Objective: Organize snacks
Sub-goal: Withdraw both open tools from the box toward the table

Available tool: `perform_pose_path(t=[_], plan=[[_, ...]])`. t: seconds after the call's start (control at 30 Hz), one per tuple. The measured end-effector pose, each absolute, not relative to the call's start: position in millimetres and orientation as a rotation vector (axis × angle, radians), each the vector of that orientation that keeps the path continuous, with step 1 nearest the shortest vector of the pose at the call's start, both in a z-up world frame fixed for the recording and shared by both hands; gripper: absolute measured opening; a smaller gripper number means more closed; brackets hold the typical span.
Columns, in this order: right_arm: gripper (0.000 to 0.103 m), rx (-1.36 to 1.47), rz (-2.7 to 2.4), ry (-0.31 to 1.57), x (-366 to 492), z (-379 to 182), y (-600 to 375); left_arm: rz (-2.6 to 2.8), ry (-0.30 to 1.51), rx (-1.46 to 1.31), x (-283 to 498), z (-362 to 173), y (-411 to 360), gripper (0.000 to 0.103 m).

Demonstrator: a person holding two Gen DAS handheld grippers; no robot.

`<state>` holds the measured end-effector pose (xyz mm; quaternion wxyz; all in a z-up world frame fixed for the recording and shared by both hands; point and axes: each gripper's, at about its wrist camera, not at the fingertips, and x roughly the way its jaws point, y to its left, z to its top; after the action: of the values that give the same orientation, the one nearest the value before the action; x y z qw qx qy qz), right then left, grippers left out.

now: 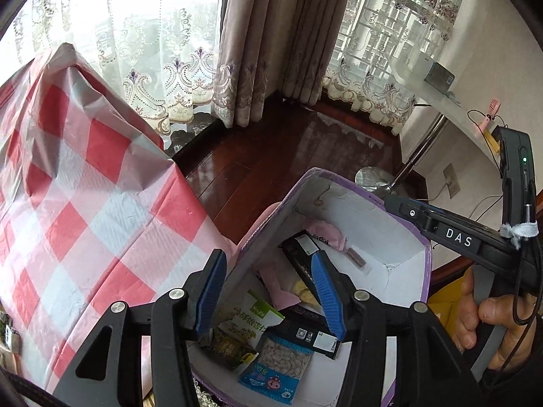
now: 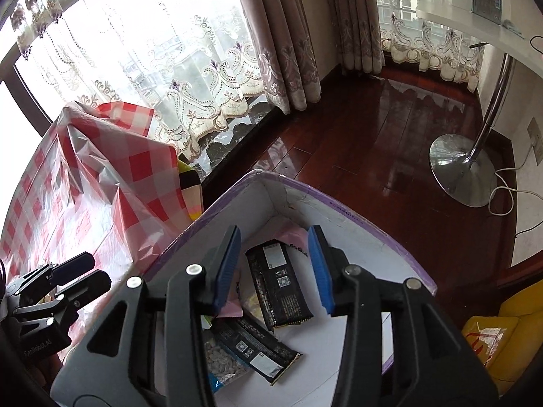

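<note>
A purple-rimmed white box (image 1: 404, 247) (image 2: 342, 224) stands beside the checked table and holds several snack packets: a blue packet of nuts (image 1: 276, 366), a green-and-white packet (image 1: 251, 318), black wrapped bars (image 2: 278, 285) (image 2: 254, 349) and a pink packet (image 1: 322, 234). My left gripper (image 1: 268, 291) is open and empty above the box's near side. My right gripper (image 2: 275, 271) is open and empty above the black bar. The right gripper's body (image 1: 475, 237) shows over the box's right rim in the left wrist view. The left gripper (image 2: 68, 281) shows at the lower left of the right wrist view.
A table with a red-and-white checked cloth (image 1: 85, 203) (image 2: 85, 186) lies left of the box. Dark wooden floor (image 2: 373, 142), curtains (image 1: 264, 51) and a lamp stand's round metal base (image 2: 461, 169) lie beyond. A yellow bag (image 2: 499, 335) sits at the lower right.
</note>
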<state>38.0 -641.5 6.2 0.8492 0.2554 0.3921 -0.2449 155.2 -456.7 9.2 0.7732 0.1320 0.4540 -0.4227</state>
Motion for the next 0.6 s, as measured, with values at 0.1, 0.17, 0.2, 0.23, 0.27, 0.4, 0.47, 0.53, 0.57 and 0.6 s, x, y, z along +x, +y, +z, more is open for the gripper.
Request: perform_pose_path(t=[0.1,0.17,0.2,0.23,0.27,0.4,0.47,0.53,0.57,0.6], plan=[[0.046,0.522,-0.489,0.826,42.9,11.8,-626.3,-0.906,0.981,0.261,156.3,12.1,-447.1,0.053],[0.047,0.506,-0.465,0.825,48.5,16.9,-614.8,-0.902,0.974,0.247,157.0,14.9,-440.0,0.053],[0.047,0.497,-0.452,0.825,51.7,19.2,-608.3,-0.894,0.969,0.242,156.9,16.5,-435.2,0.053],[0.048,0.488,-0.437,0.826,55.2,21.2,-601.9,-0.884,0.964,0.236,157.3,18.4,-429.9,0.053],[0.050,0.478,-0.421,0.827,58.5,22.5,-593.8,-0.874,0.957,0.227,156.9,20.1,-422.7,0.053],[0.053,0.438,-0.359,0.841,72.7,28.2,-563.3,-0.834,0.945,0.181,163.8,24.4,-396.6,0.053],[0.053,0.418,-0.329,0.845,79.0,31.7,-548.4,-0.815,0.944,0.156,167.3,25.4,-383.4,0.053],[0.054,0.397,-0.301,0.850,85.1,35.3,-533.1,-0.792,0.940,0.137,171.8,25.5,-369.6,0.053],[0.055,0.387,-0.287,0.853,88.6,36.5,-525.4,-0.779,0.938,0.126,174.2,26.3,-362.2,0.053],[0.055,0.379,-0.275,0.856,91.3,37.5,-519.2,-0.768,0.936,0.113,176.2,26.7,-355.3,0.053]])
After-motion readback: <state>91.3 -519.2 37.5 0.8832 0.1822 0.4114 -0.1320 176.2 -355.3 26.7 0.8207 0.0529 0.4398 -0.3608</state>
